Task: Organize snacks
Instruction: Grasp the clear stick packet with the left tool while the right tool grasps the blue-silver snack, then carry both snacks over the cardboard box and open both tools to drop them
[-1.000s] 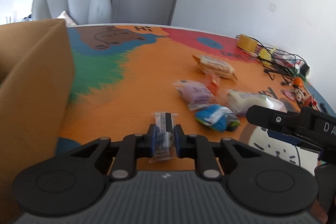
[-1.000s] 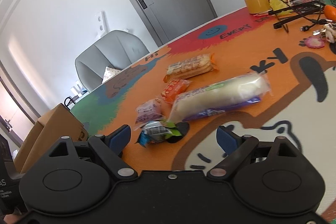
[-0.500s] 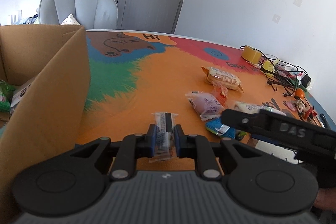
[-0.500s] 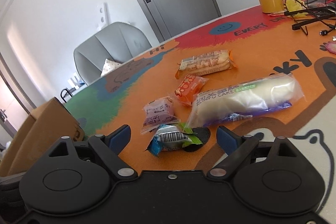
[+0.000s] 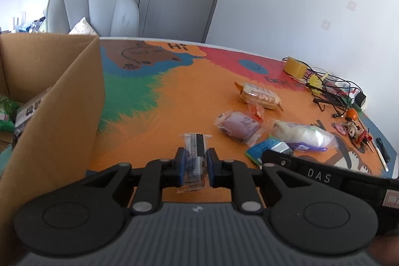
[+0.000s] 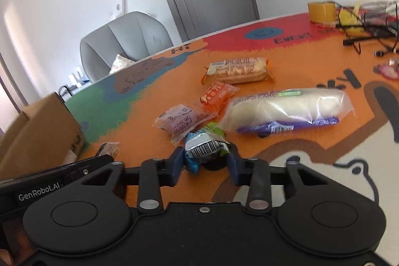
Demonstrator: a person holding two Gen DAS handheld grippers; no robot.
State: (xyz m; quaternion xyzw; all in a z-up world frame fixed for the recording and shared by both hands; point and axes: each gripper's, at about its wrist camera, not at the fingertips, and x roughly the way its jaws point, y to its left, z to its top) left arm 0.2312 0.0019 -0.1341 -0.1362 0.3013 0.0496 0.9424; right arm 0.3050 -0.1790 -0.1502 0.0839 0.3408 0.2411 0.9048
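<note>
My left gripper [image 5: 195, 167] is shut on a small clear snack packet [image 5: 195, 151] and holds it above the orange mat, beside the open cardboard box [image 5: 64, 101]. My right gripper [image 6: 205, 162] has closed around a blue and green snack packet [image 6: 203, 147] on the mat. Other snacks lie on the mat: a purple packet [image 6: 180, 119], an orange packet [image 6: 217, 96], a long white cake roll [image 6: 286, 109] and a biscuit pack [image 6: 238, 71].
The box holds a few packets [image 5: 7, 114] at its left. A tape roll [image 5: 295, 65], cables [image 5: 331, 89] and small trinkets [image 5: 354, 129] lie at the table's right side. A grey chair [image 5: 92, 9] stands behind the table.
My right gripper has moved forward and its jaws have closed from wide open onto the blue and green packet. My left gripper has risen and shifted towards the box with its packet.
</note>
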